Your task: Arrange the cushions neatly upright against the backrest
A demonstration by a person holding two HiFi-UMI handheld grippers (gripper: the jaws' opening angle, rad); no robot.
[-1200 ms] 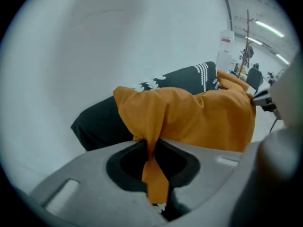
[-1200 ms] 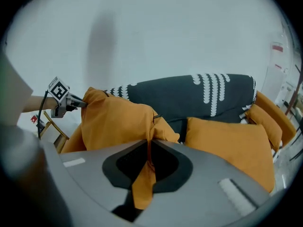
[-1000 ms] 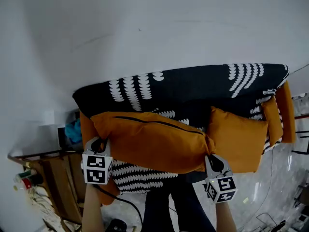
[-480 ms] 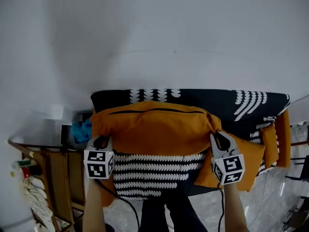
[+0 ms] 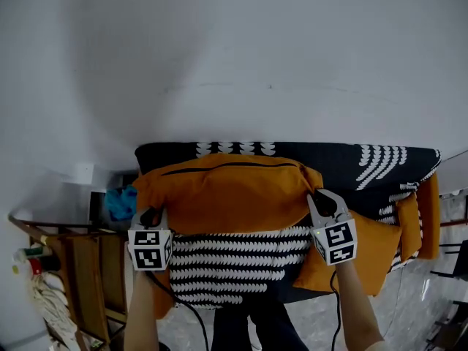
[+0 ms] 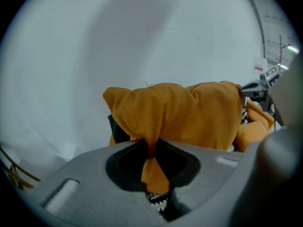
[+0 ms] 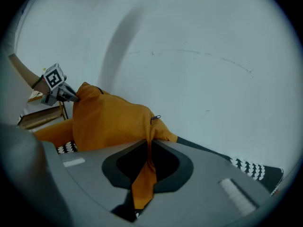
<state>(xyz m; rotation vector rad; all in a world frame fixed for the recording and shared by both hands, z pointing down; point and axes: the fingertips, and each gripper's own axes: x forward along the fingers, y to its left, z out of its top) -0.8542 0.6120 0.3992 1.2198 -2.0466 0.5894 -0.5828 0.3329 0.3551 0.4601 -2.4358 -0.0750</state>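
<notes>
The long orange cushion (image 5: pixel 223 192) sits at the centre of the head view, stretched level between your two grippers, with its dark zip (image 5: pixel 219 167) along the top edge. A second ago it hung lower and slanted, its right end drooping over the seat. You have since lifted and levelled it, so it now covers the left and middle of the dark patterned backrest (image 5: pixel 351 163), and the striped seat (image 5: pixel 234 262) shows bare below it.

Your left gripper (image 5: pixel 150 221), at the lower left of the cushion, is closed on a pinch of its corner fabric. In the left gripper view the orange cloth (image 6: pixel 180 112) is squeezed thin between the jaws. Your right gripper (image 5: pixel 319 203), at the cushion's right end, is likewise clamped on that corner, and the right gripper view shows a fold of cloth (image 7: pixel 109 122) trailing through the closed jaws.

A second orange cushion (image 5: pixel 369 247) leans at the lower right, just behind the right gripper and not yet straightened. A plain pale wall (image 5: pixel 234 50) fills the upper frame.

The long cushion looks nearly placed. It likely needs only to be set down and released.
</notes>
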